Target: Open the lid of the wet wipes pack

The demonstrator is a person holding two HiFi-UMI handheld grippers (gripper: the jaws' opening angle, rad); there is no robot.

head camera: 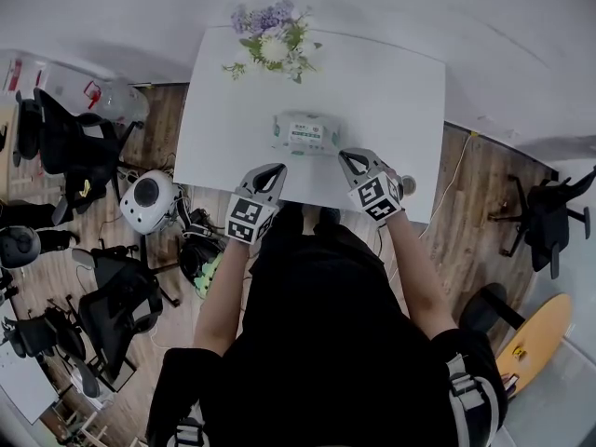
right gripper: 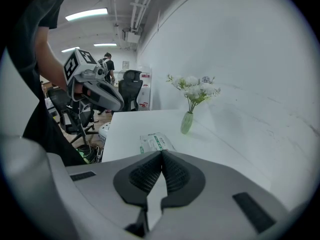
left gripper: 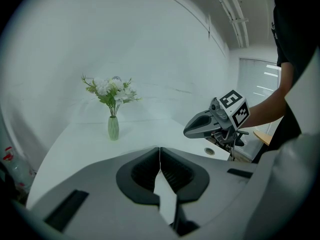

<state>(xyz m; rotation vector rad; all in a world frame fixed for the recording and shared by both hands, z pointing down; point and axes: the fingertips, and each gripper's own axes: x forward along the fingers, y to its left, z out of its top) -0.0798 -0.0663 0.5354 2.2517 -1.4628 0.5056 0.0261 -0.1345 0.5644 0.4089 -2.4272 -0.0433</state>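
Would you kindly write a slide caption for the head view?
Left gripper and right gripper, jaws shut, hover before the wet wipes pack on the table.

Bare bench [head camera: 391, 91] is seen on both sides of the wipes pack [head camera: 305, 132]; only the flower vase [head camera: 272, 45] is set behind it, at the far edge, well apart.

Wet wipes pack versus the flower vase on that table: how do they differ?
The wet wipes pack lies flat near the person's edge; the flower vase stands upright at the far edge. The pack is white with green print; the vase is pale green. Both rest on the white table.
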